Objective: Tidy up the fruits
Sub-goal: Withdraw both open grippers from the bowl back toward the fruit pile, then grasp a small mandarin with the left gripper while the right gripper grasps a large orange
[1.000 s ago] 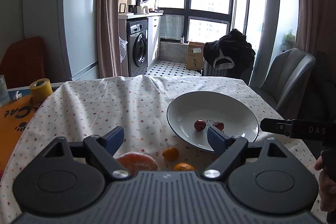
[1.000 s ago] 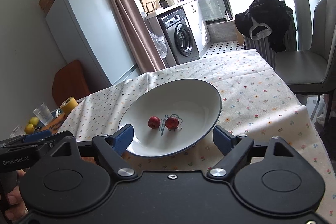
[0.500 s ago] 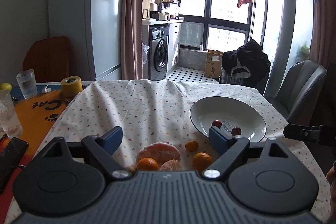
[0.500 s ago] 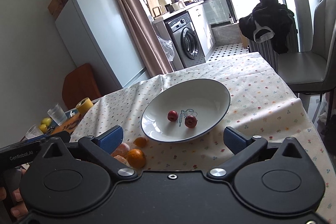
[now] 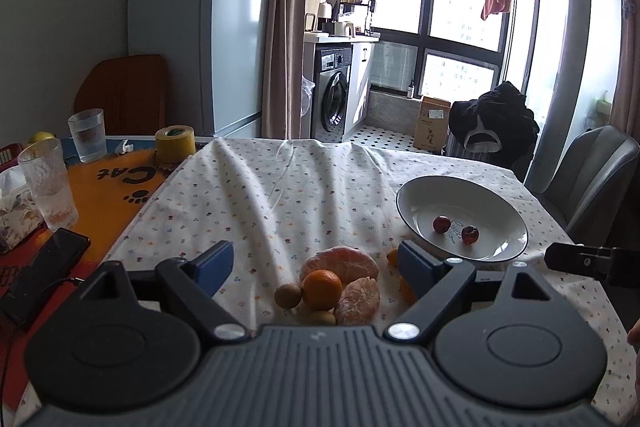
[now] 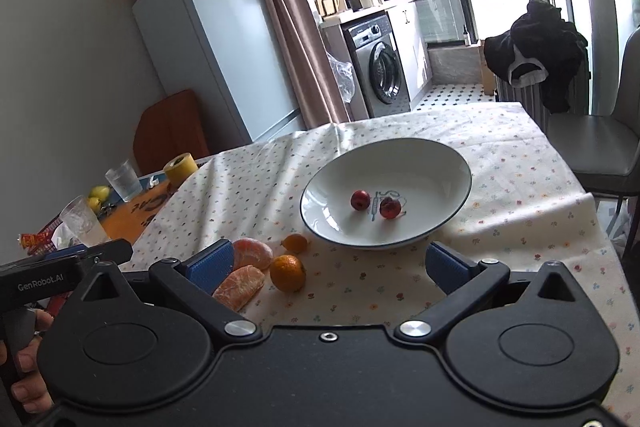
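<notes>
Floral tablecloth (image 5: 320, 187) now shows more: both grippers, left gripper (image 5: 316, 265) and right gripper (image 6: 328, 263), have pulled back, jaws apart and empty. Peeled tangerine pieces (image 5: 340, 263) and whole orange mandarin (image 6: 287, 273) wait beside white bowl (image 6: 440, 163).

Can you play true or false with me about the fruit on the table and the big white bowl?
1. The white bowl has two small red fruits in it. True.
2. The whole orange is inside the bowl. False: it lies on the tablecloth, outside the bowl.
3. The left gripper is squeezing a peeled orange piece. False: its jaws are wide open and hold nothing; the piece lies on the cloth.
4. The right gripper is open and empty. True.
5. A yellow roll of tape sits beyond the cloth near a glass of water. True.
6. The bowl is tipped upside down. False: it sits open side up.
</notes>
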{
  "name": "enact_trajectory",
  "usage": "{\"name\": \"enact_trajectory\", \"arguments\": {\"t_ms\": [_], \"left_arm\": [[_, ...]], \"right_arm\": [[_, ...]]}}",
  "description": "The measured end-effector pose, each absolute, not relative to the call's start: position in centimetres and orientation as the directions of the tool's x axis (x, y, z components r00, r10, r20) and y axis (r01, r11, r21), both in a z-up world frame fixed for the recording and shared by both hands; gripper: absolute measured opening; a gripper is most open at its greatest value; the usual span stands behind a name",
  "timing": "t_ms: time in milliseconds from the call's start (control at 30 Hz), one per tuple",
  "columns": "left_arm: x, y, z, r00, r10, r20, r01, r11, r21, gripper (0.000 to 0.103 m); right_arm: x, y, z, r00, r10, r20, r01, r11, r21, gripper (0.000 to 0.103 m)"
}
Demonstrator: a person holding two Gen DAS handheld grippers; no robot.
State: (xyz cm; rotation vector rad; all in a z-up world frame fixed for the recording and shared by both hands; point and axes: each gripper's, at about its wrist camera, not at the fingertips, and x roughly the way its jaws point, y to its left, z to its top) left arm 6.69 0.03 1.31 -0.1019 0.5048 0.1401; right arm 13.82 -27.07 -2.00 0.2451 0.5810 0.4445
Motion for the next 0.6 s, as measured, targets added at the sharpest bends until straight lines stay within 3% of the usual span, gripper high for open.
{"name": "enact_trajectory", "arguments": {"t_ms": [600], "left_arm": [[7.3, 2.1, -2.9, 0.825, 0.070, -0.560, -0.157, 0.982, -0.108, 0.083]], "right_arm": [[15.5, -26.2, -6.2, 0.687, 0.486, -0.541, -0.325, 0.871, 0.369, 0.102]]}}
